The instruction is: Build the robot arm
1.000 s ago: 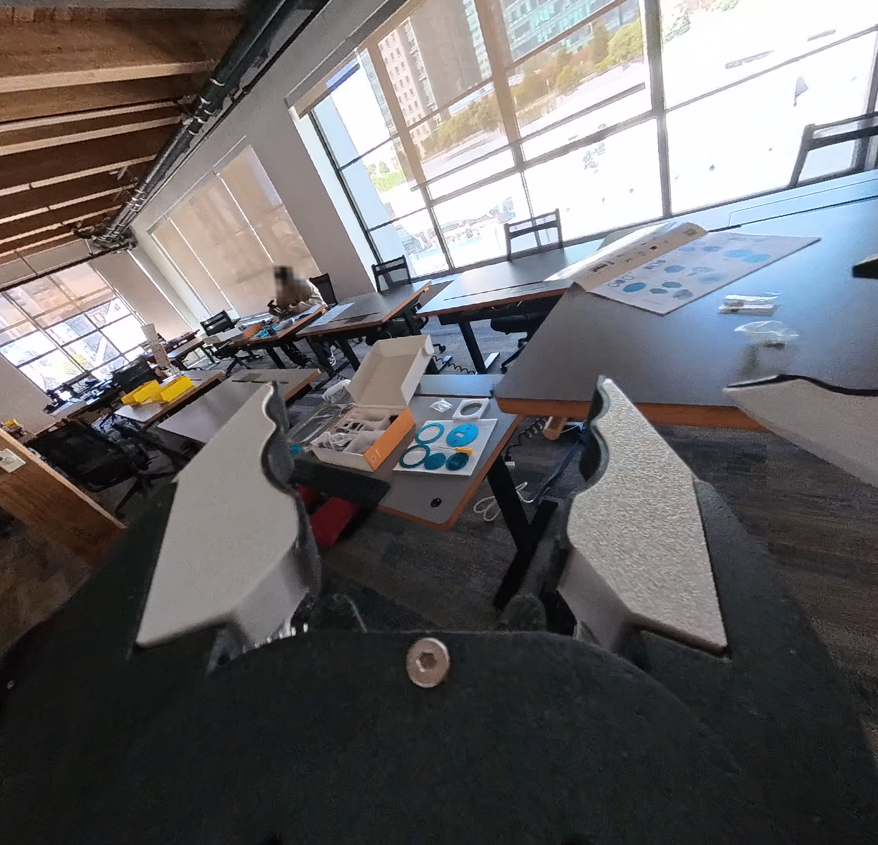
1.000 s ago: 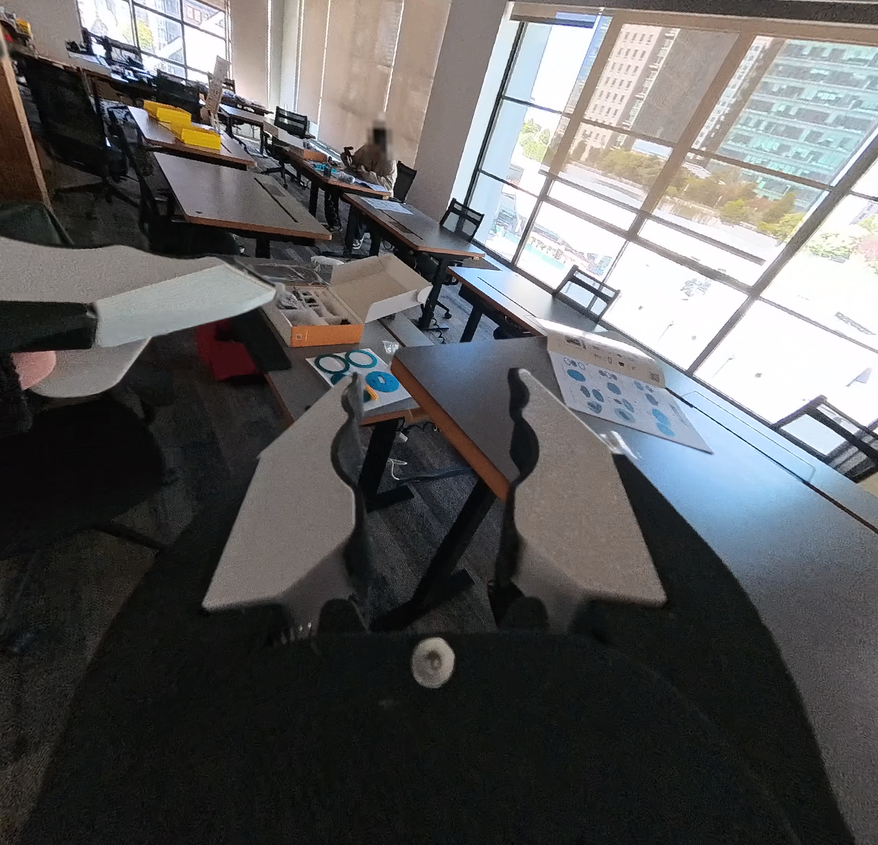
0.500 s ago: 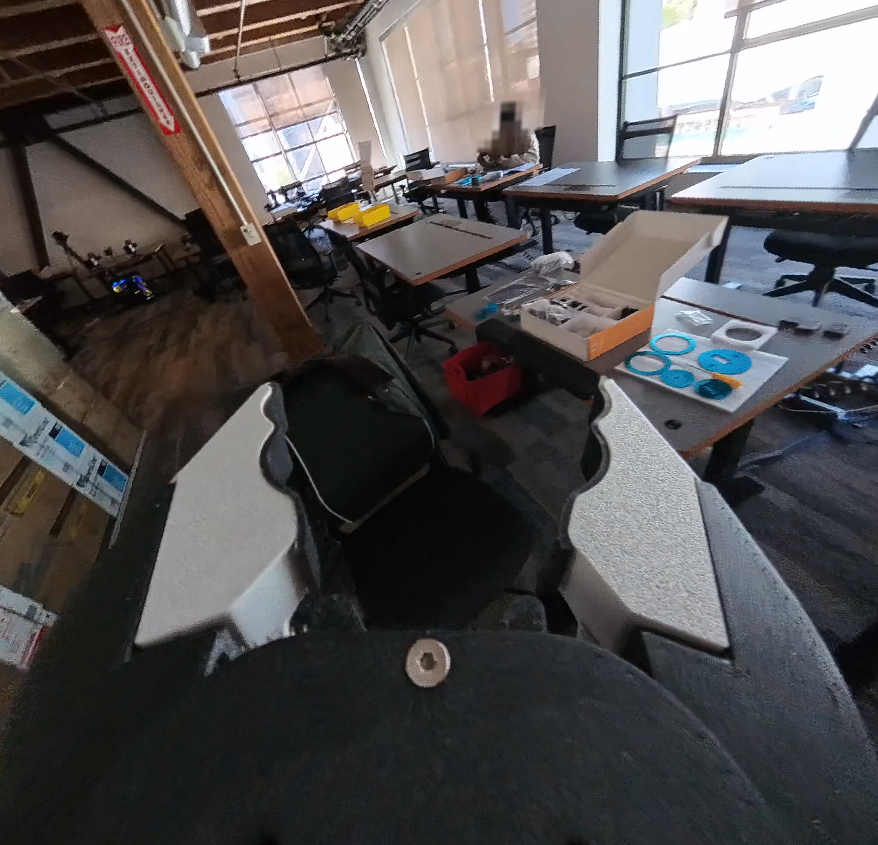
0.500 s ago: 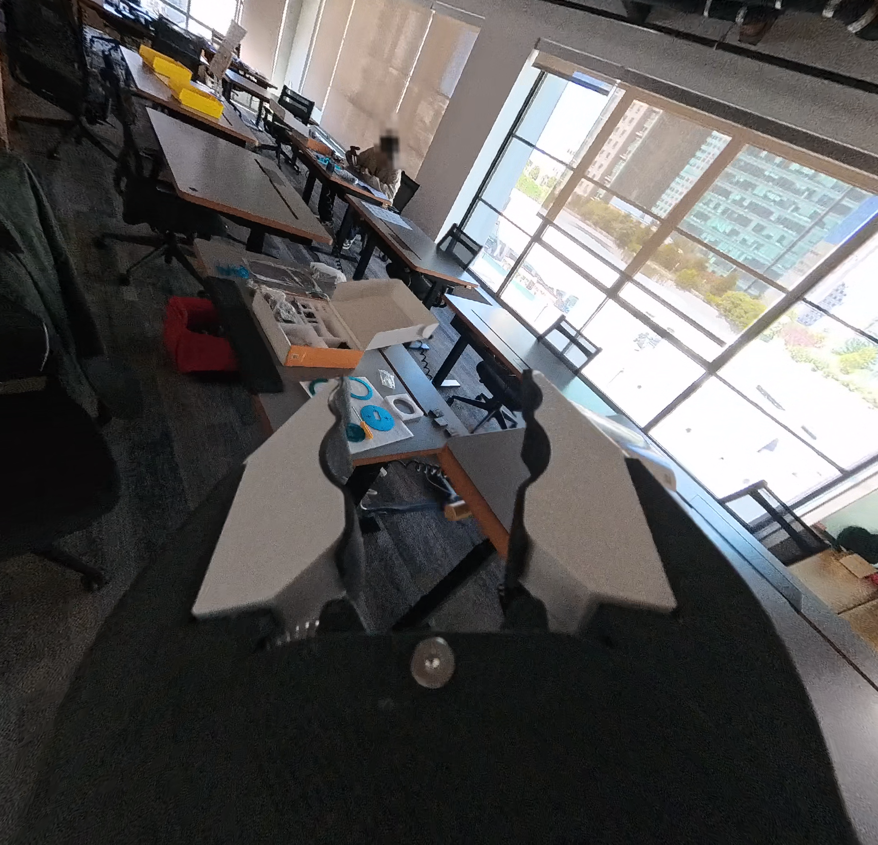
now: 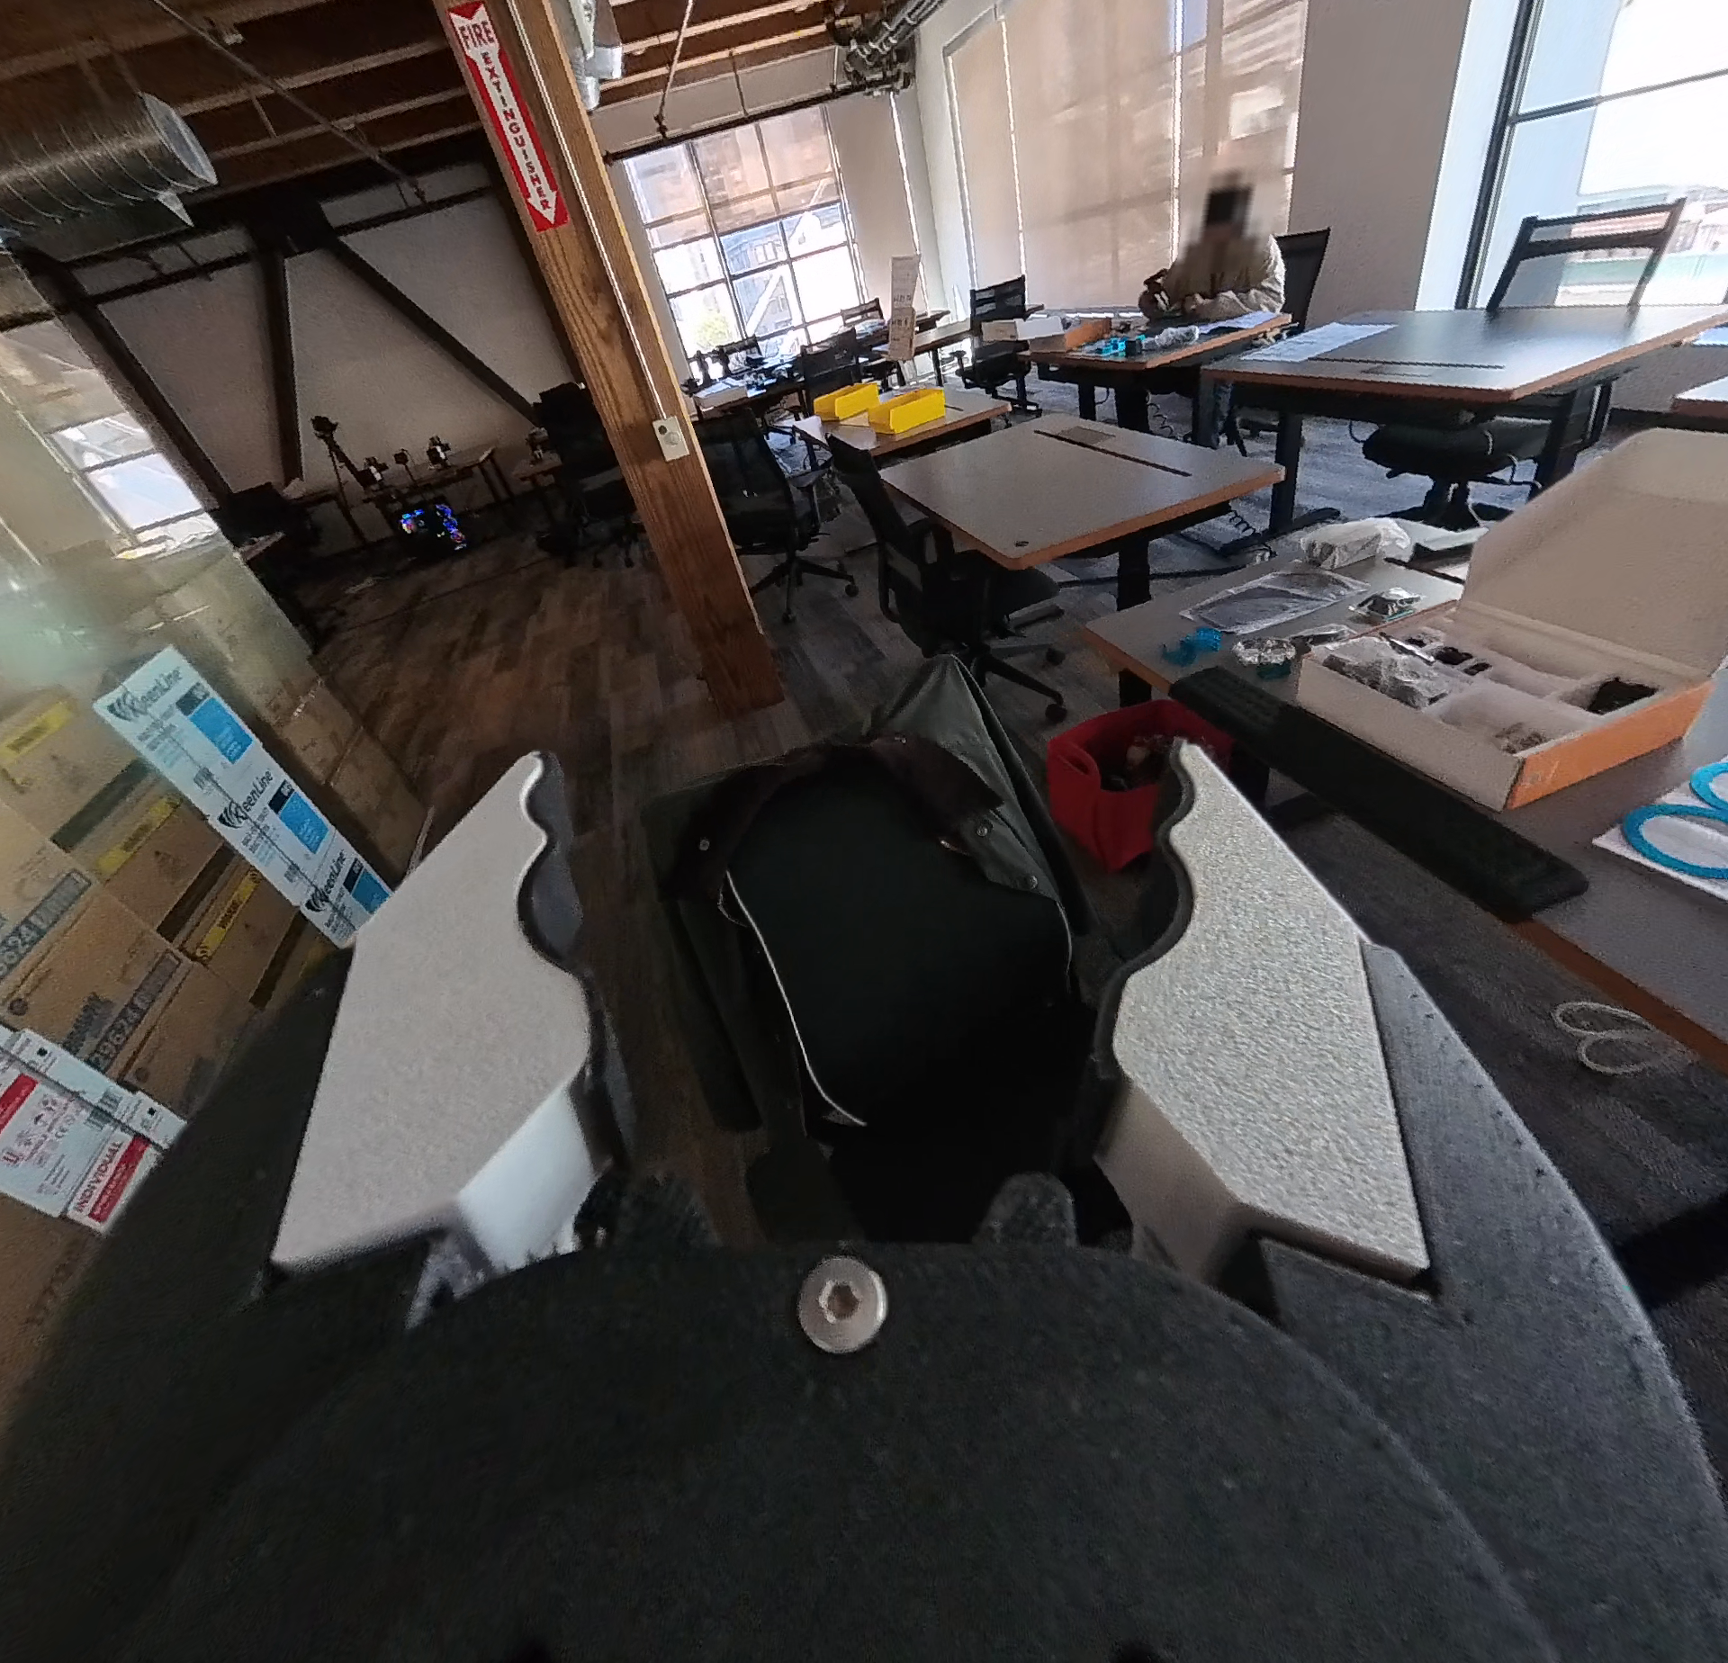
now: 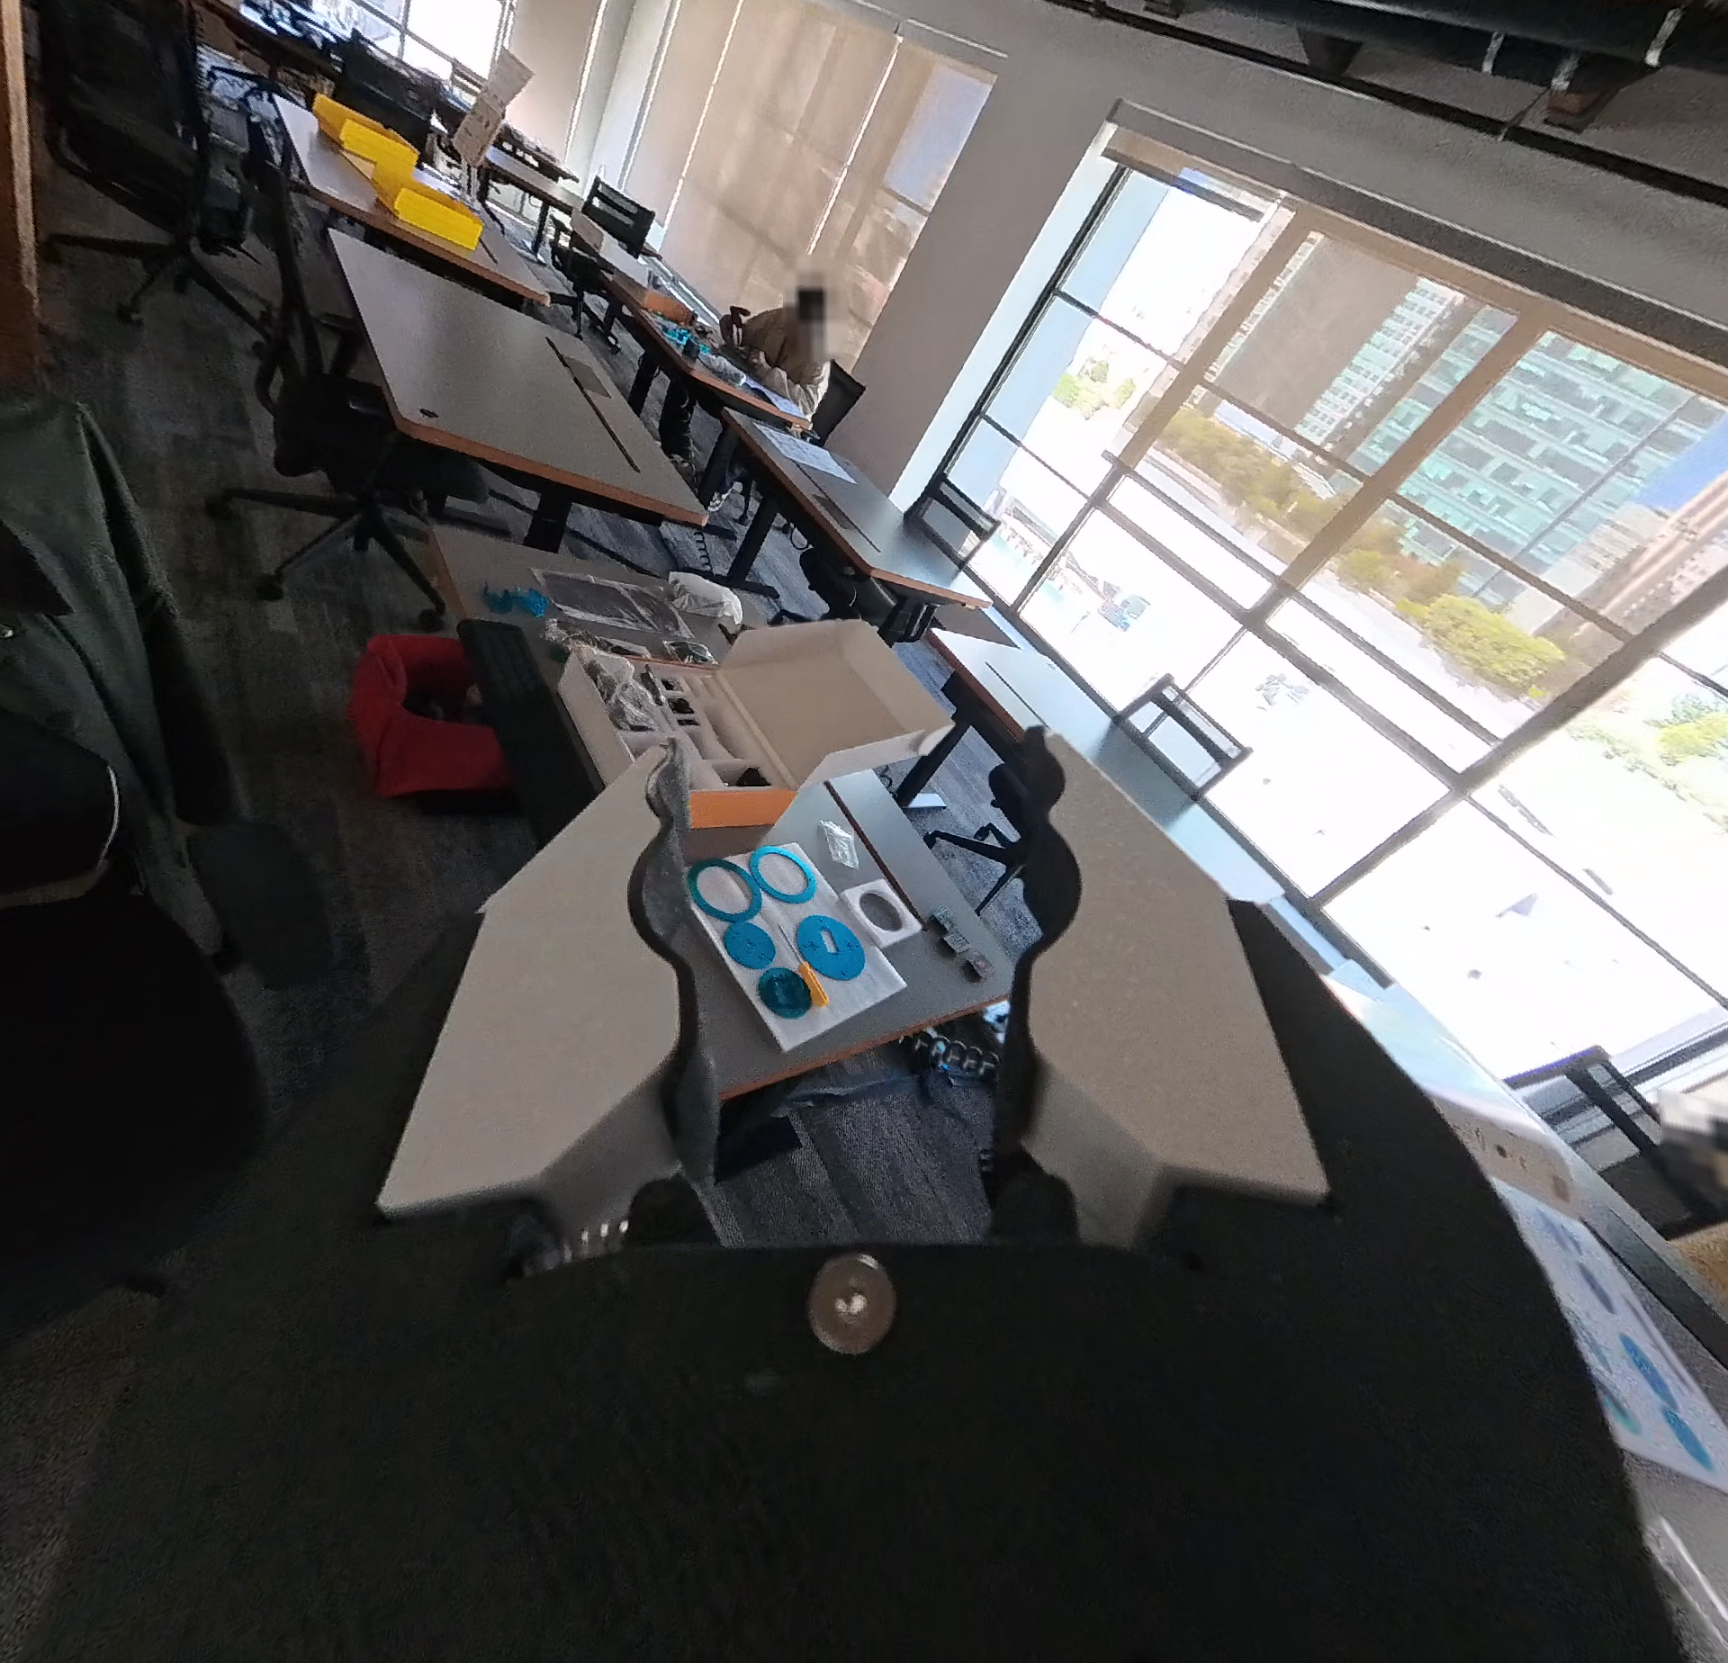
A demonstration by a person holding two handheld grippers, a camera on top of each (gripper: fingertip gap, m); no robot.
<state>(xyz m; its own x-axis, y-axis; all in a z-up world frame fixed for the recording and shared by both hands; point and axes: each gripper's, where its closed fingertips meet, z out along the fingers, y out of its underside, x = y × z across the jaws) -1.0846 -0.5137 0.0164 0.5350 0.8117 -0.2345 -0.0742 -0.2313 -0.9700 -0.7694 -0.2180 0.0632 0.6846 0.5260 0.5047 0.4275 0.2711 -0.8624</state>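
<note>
Two grippers hang in the air with nothing in them. The left gripper has its fingers wide apart above a chair draped with a dark jacket, with a red bin just beyond. The right gripper also has its fingers apart, well clear of a grey worktop where blue rings and discs lie on a white sheet, beside an open white box with an orange edge. Neither gripper touches anything.
</note>
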